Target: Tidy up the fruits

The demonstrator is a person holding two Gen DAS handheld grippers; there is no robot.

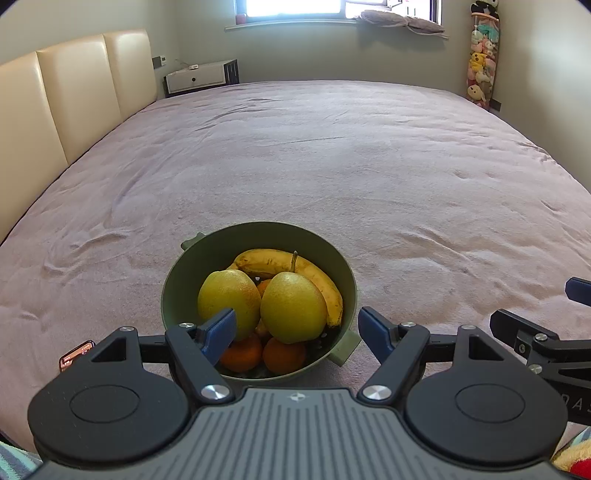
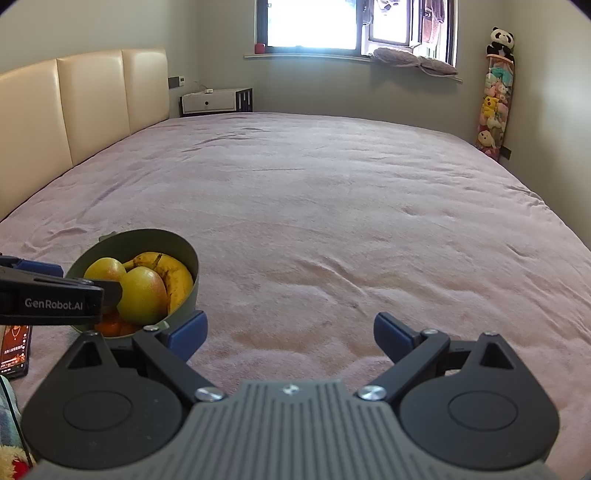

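Over the fruit bowl, left tool hangs open.

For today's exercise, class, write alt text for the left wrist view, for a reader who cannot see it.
A green bowl on a pink bedspread holds a banana, two yellow-green pears and oranges. The open left gripper hovers just in front of it, fingers apart around the fruit. A padded headboard and a bright window lie beyond.

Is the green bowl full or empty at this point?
Full: the green bowl holds two pears, a banana and oranges, piled nearly to its rim.
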